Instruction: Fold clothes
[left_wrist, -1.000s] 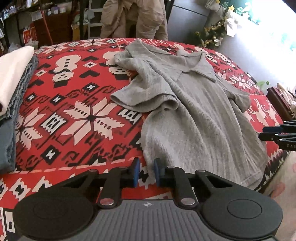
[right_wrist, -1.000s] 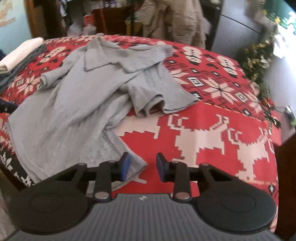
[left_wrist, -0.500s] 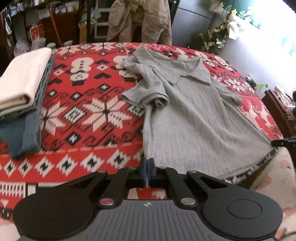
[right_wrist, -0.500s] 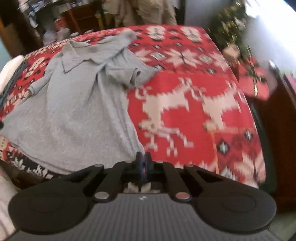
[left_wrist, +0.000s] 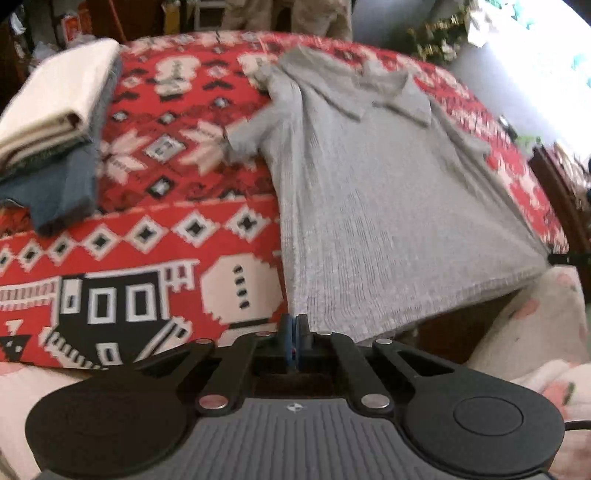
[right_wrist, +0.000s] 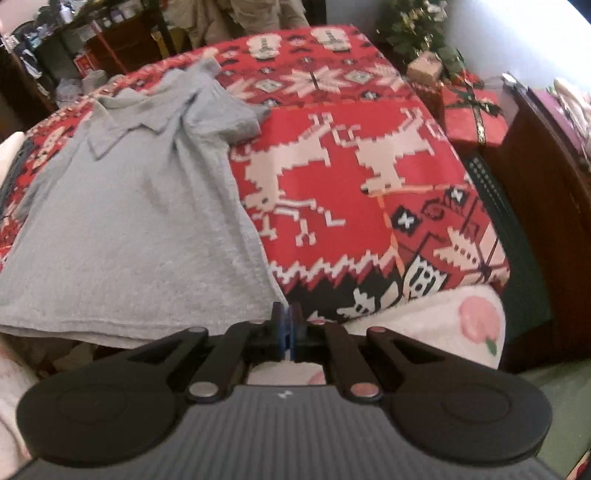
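Observation:
A grey collared shirt (left_wrist: 384, 199) lies stretched flat on the red patterned bedcover (left_wrist: 155, 236), collar at the far end, hem hanging past the near edge. My left gripper (left_wrist: 294, 332) is shut on the hem's left corner. In the right wrist view the same grey shirt (right_wrist: 140, 221) spreads to the left, and my right gripper (right_wrist: 286, 321) is shut on the hem's right corner. The right gripper's tip (left_wrist: 569, 258) shows at the far right of the left wrist view. Both short sleeves lie bunched near the shoulders.
A stack of folded clothes (left_wrist: 55, 122), cream on top and blue beneath, sits at the left of the bed. A red gift box (right_wrist: 474, 118) and dark wooden furniture (right_wrist: 546, 221) stand to the right. A white floral blanket (right_wrist: 436, 325) hangs below the bedcover.
Both grippers closed on the hem corners and pulled back toward me. The crumpled shirt has been drawn out flat, its hem now over the bed's near edge.

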